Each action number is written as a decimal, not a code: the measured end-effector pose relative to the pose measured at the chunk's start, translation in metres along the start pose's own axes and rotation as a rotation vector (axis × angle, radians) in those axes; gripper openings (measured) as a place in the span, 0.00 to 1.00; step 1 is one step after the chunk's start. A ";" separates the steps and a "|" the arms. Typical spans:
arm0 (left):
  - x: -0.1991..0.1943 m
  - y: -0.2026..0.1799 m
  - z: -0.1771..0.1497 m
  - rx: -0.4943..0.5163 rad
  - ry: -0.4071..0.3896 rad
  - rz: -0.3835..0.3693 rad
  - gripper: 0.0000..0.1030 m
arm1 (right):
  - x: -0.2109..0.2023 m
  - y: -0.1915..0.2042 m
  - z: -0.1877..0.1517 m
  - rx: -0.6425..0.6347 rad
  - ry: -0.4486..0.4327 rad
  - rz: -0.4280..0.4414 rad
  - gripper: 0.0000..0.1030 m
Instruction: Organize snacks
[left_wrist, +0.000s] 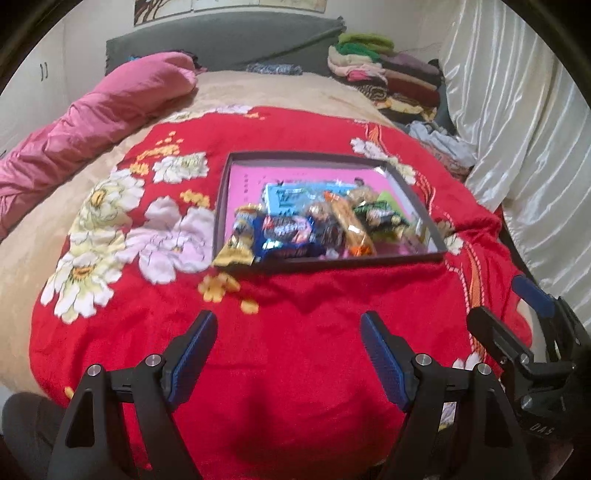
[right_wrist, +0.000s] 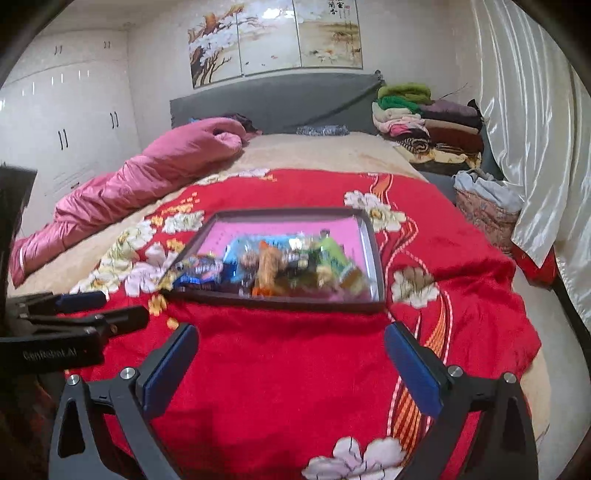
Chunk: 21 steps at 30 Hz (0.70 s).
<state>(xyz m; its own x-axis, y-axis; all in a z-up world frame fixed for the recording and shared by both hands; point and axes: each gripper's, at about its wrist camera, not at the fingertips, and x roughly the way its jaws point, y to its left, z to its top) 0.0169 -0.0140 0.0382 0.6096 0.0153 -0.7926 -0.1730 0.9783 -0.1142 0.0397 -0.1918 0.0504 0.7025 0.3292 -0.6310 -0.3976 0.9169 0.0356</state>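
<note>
Both grippers empty, over the red floral blanket (left_wrist: 295, 369), short of the work. Left gripper (left_wrist: 288, 354): jaws wide apart, nothing between the pads, only blanket showing through the gap. Right gripper (right_wrist: 291, 365): jaws spread wider, likewise empty; it sits just beside the left one on that gripper's right, visible at the edge of the left view. Ahead of both, past a strip of bare blanket, lies the shallow dark-rimmed box (left_wrist: 332, 258) with a pink floor. The snacks (left_wrist: 317, 229) are heaped against its near wall: a yellow packet (left_wrist: 236, 247) hanging over the near left corner, a blue wrapped pack (left_wrist: 288, 236) beside it, an orange bar (left_wrist: 351, 229) with its long axis running away from the jaws, a green packet (left_wrist: 380, 218) toward the right. Frames are blurred; brand and count not readable. Far half of the box floor mostly bare. Key relation: heap lies straight ahead and below both jaw lines, roughly centred for each. Judgement: left gripper better placed for the overhanging yellow packet, right for the green one; the orange bar's axis already suits a straight-in pinch across its width. Beyond: pink quilt (left_wrist: 92, 122), folded clothes (left_wrist: 388, 74), headboard.
</note>
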 end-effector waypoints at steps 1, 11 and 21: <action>0.001 0.000 -0.003 0.002 0.009 0.003 0.78 | 0.001 0.001 -0.003 -0.007 0.012 -0.001 0.99; 0.005 0.001 -0.013 0.002 0.035 0.012 0.78 | 0.001 0.008 -0.009 -0.021 0.019 -0.016 0.99; 0.007 0.000 -0.015 0.017 0.041 0.035 0.78 | 0.002 0.006 -0.009 -0.006 0.024 -0.018 0.99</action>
<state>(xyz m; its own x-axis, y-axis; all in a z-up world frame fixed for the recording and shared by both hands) 0.0095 -0.0173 0.0240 0.5715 0.0413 -0.8196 -0.1805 0.9806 -0.0765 0.0333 -0.1874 0.0421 0.6950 0.3070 -0.6502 -0.3887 0.9212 0.0195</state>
